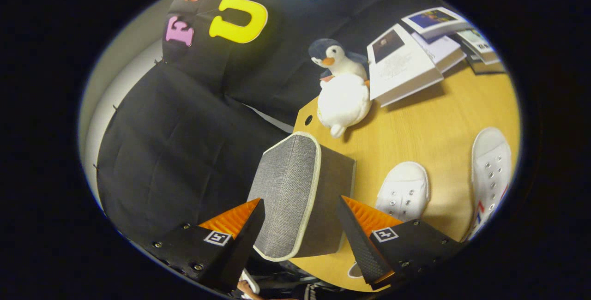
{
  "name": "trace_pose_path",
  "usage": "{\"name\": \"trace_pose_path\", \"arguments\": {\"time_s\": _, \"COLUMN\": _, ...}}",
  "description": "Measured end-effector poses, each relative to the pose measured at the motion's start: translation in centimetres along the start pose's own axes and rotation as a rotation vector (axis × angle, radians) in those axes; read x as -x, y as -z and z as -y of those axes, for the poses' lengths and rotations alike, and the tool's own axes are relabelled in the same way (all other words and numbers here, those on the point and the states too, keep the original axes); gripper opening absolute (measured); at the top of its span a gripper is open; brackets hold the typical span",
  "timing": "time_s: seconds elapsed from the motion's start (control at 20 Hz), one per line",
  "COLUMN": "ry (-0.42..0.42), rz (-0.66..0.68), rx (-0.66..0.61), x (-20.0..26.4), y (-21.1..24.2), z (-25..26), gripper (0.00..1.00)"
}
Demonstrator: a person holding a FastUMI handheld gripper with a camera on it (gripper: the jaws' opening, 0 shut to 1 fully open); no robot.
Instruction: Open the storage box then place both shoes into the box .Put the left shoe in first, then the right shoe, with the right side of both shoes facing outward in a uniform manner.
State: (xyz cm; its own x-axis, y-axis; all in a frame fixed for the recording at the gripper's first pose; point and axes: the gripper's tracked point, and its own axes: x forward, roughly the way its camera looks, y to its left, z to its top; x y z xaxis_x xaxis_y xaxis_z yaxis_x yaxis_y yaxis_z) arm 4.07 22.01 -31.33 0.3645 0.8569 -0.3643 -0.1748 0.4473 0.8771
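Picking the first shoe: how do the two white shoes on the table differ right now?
The near shoe lies just beyond one finger, which partly hides it; the far shoe lies clear, further from the grey storage box. The far shoe shows coloured side stripes; the near shoe shows none. Both are white with eyelets. Gripper open.

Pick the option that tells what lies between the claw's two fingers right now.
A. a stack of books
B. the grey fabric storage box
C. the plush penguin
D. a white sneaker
B: the grey fabric storage box sits between the fingers of the open claw, which stand apart on either side of it; the two white sneakers lie off to the side on the wooden table.
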Motion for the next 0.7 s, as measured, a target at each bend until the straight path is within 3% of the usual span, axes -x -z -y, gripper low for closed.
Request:
{"name": "trace_pose_path", "arguments": {"time_s": 0.35, "ry": -0.107, "rz": -0.031, "rx": -0.244, "x": -3.7, "y": 0.8, "z": 0.5, "gripper": 0.95}}
{"name": "trace_pose_path", "arguments": {"time_s": 0.4, "ry": -0.127, "rz": -0.033, "rx": -0.261, "x": -4.3, "y": 0.6, "z": 0.1, "gripper": 0.88}}
{"name": "trace_pose_path", "arguments": {"time_s": 0.5, "ry": -0.135, "rz": -0.049, "rx": -0.249, "x": -5.3, "y": 0.9, "z": -0.3, "gripper": 0.87}}
{"name": "trace_pose_path", "arguments": {"time_s": 0.6, "ry": -0.102, "rz": -0.061, "rx": -0.211, "x": -5.6, "y": 1.2, "z": 0.2, "gripper": 0.62}}
{"name": "trace_pose_path", "arguments": {"time_s": 0.7, "ry": -0.15, "rz": -0.073, "rx": -0.226, "x": -5.6, "y": 0.8, "z": -1.1, "gripper": 0.31}}
